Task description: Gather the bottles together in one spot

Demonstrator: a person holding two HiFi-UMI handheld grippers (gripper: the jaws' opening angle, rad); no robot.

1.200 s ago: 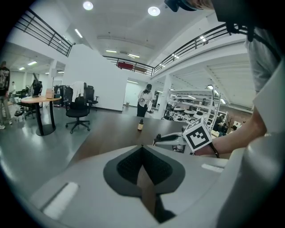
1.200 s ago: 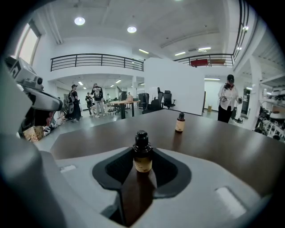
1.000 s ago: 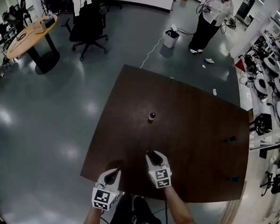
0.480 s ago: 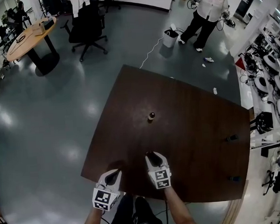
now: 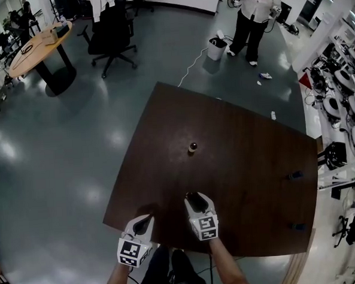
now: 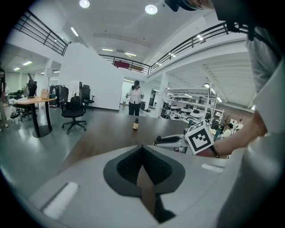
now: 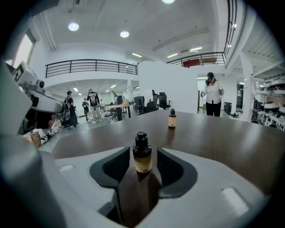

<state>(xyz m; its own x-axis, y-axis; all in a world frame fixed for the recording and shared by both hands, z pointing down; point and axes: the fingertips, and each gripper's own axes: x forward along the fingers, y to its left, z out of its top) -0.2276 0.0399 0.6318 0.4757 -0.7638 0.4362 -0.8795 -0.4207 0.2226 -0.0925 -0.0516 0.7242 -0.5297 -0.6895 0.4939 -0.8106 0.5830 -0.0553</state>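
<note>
A small amber bottle point(image 7: 142, 156) with a black cap stands upright on the dark wooden table point(image 5: 245, 164), between the fingers point(image 7: 111, 167) of my right gripper point(image 5: 193, 200). Its jaws have just been opening, and the pads stand clear of the bottle on both sides. A second amber bottle point(image 5: 192, 147) stands alone farther out near the table's middle, also visible as the far bottle point(image 7: 172, 119) in the right gripper view. My left gripper point(image 5: 147, 220) rests at the table's near edge, left of the right one, its tips together and nothing between them.
Two small dark items point(image 5: 293, 175) lie near the table's right edge. Beyond the table are a black office chair point(image 5: 111, 34), a round wooden table point(image 5: 39, 45), a white bin point(image 5: 217, 48) and a standing person point(image 5: 256, 13). Shelves with equipment line the right side.
The person in the background has walked toward the far wall. Both grippers and both bottles have kept their places.
</note>
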